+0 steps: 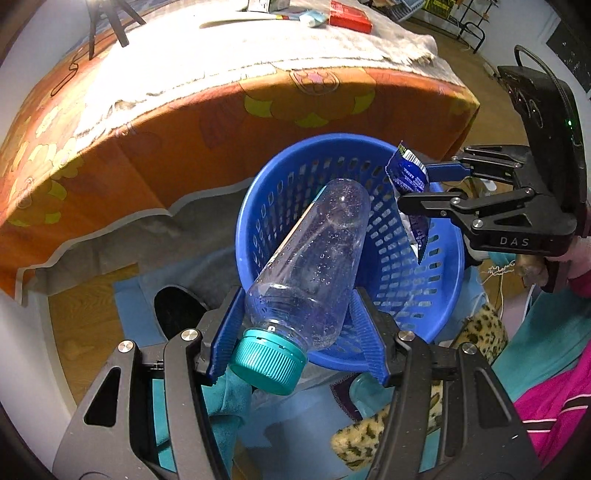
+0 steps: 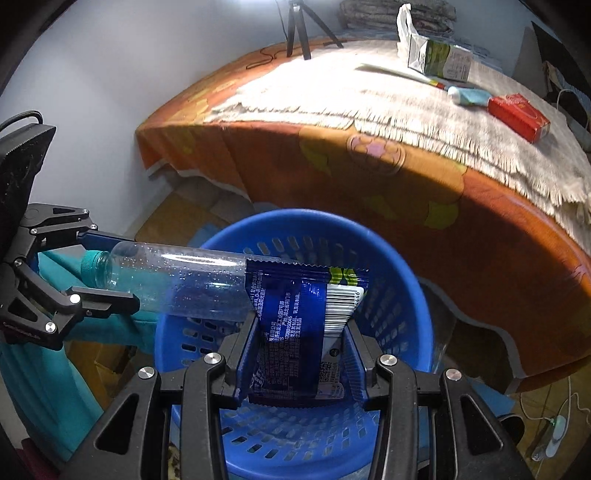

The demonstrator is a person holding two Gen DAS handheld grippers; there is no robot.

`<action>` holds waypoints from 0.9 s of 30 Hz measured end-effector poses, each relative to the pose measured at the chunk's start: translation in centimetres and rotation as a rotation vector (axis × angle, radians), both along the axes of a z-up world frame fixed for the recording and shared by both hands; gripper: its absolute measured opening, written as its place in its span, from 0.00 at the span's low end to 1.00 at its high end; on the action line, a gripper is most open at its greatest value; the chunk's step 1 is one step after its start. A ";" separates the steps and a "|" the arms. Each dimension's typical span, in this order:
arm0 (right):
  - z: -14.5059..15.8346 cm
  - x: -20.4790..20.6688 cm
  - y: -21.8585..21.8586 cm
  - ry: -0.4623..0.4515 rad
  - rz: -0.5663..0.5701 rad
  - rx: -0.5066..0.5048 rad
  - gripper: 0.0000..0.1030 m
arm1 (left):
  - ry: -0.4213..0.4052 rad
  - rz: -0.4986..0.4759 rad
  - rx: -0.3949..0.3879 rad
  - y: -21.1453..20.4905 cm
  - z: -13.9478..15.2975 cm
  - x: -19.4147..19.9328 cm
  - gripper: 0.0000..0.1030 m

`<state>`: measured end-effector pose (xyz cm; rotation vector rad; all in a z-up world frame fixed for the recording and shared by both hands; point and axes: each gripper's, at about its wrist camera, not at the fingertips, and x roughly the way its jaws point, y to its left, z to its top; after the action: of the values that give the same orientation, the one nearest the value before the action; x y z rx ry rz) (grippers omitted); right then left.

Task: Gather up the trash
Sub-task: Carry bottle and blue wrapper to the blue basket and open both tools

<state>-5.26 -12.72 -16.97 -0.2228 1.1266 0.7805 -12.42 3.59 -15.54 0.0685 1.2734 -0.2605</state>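
My left gripper (image 1: 295,314) is shut on a clear plastic bottle (image 1: 314,258) with a teal cap (image 1: 267,363), near its neck. The bottle's base points into the blue perforated basket (image 1: 436,295). My right gripper (image 2: 301,350) is shut on a blue snack wrapper (image 2: 295,317) and holds it over the same basket (image 2: 406,306). In the left wrist view the right gripper (image 1: 413,186) holds the wrapper (image 1: 406,173) above the basket's right rim. In the right wrist view the left gripper (image 2: 107,269) holds the bottle (image 2: 184,280) from the left.
A table with an orange flowered cloth (image 1: 184,147) stands behind the basket. On it lie a red box (image 2: 519,116), a toothpaste tube (image 2: 469,96), a green carton (image 2: 439,59) and a tripod (image 2: 301,26). Teal and leopard-print fabric (image 1: 476,332) lies by the basket.
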 end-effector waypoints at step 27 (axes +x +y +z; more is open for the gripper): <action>-0.2 0.4 0.5 0.003 -0.036 -0.026 0.65 | 0.029 -0.006 0.050 -0.6 -1.1 0.1 0.59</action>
<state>-4.89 -12.19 -17.21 -0.2228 1.1416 0.7352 -12.28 3.00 -16.61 0.1110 1.3089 -0.2355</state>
